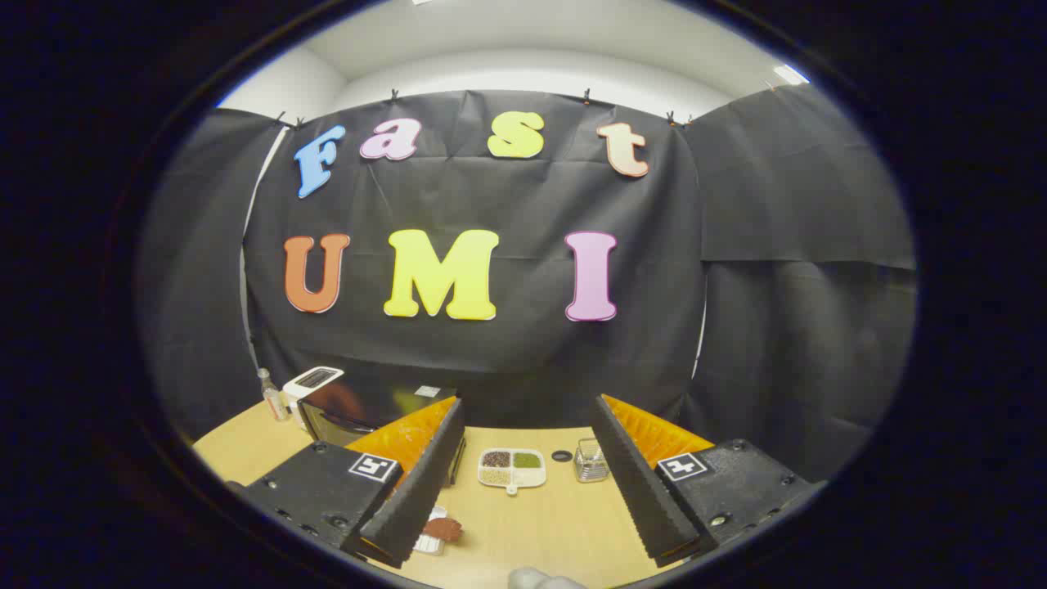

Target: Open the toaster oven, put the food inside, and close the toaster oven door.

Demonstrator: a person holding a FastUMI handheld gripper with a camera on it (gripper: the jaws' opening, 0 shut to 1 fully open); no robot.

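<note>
- gripper (523, 483) wide open, fingers well apart, holding nothing, touching nothing, raised above the wooden table (556, 523)
- toaster oven (368, 409) far left on the table, beyond the left finger; door looks shut, but it's small and partly hidden, so not certain
- food (443, 529): brownish piece on a small white tray (429, 541), near side, just beside the left finger's tip
- divided dish (513, 469) and small glass jar (589, 460) sit between the fingers, further out
- white toaster (311, 381) and clear bottle (271, 395) left of the oven
</note>
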